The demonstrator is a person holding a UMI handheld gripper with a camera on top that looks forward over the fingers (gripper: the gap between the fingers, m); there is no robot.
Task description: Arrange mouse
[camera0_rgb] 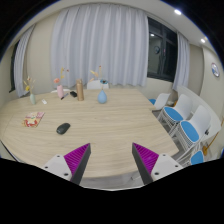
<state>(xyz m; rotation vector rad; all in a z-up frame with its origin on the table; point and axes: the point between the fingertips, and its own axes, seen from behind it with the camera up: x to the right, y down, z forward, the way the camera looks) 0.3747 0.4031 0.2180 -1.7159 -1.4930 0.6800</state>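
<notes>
A small dark mouse (63, 128) lies on the long wooden table (110, 125), well beyond my left finger and to its left. My gripper (112, 160) is held above the table's near edge. Its two fingers stand wide apart with purple pads (78, 158) facing inward. Nothing is between them, only bare tabletop.
A pinkish item (34, 118) lies left of the mouse. Bottles and small objects (62, 91) stand along the far side, with a blue ball-like thing (102, 98). Blue and white chairs (180, 115) line the right side. White curtains (100, 45) hang behind.
</notes>
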